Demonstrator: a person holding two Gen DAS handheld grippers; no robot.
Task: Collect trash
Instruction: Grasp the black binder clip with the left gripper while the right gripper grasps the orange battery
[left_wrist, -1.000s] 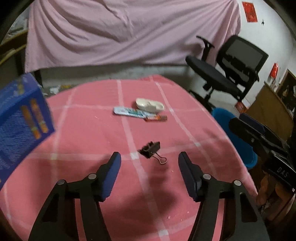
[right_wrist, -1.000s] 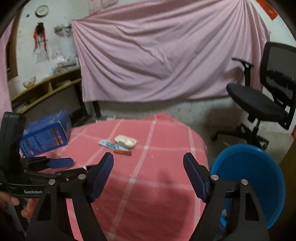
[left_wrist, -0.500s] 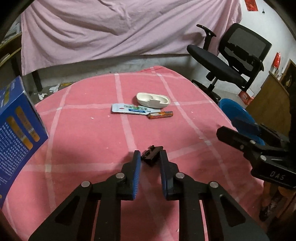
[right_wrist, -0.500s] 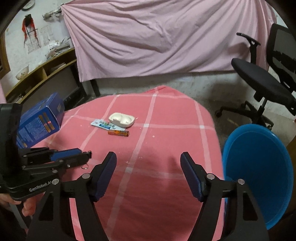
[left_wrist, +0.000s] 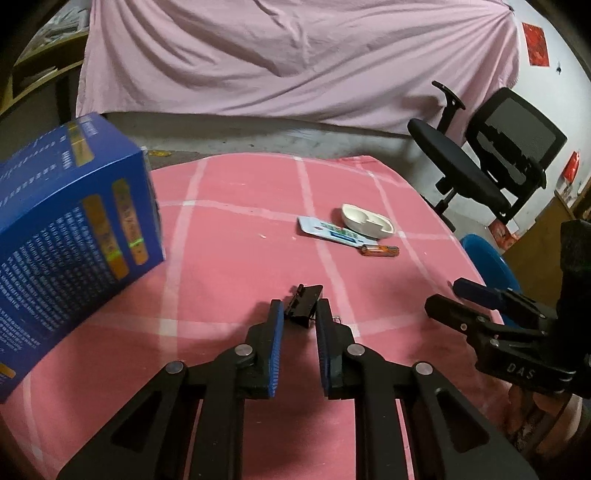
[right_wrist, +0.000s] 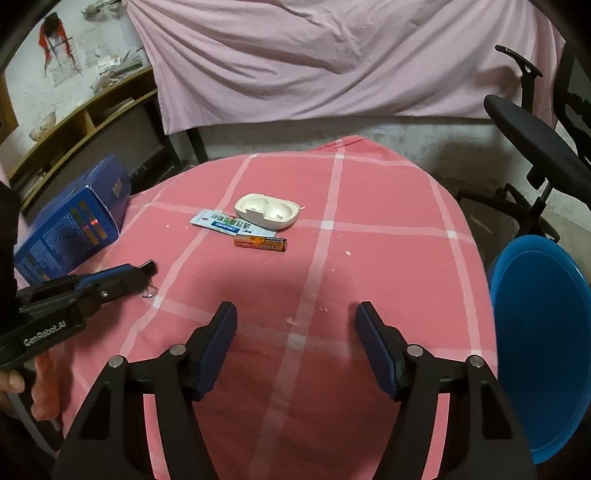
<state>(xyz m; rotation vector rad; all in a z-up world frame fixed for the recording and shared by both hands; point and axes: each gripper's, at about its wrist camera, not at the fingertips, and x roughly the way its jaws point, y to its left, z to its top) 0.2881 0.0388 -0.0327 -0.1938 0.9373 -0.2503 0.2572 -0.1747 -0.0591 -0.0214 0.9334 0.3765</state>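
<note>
On the pink tabletop (left_wrist: 229, 236), left gripper (left_wrist: 299, 314) jaws clamped on binder clip (left_wrist: 305, 300); lift straight, carry to blue bin (right_wrist: 539, 339). Right gripper (right_wrist: 295, 321) jaws apart, idle.

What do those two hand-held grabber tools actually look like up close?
Both are black plastic linkages with round silver rivets at the joints, ending in jaws lined with ribbed blue pads. The left gripper carries white "GenRobot.AI" lettering on its body; the right gripper carries "DAS". Bare fingers wrap the left handle. No cables are visible.
</note>
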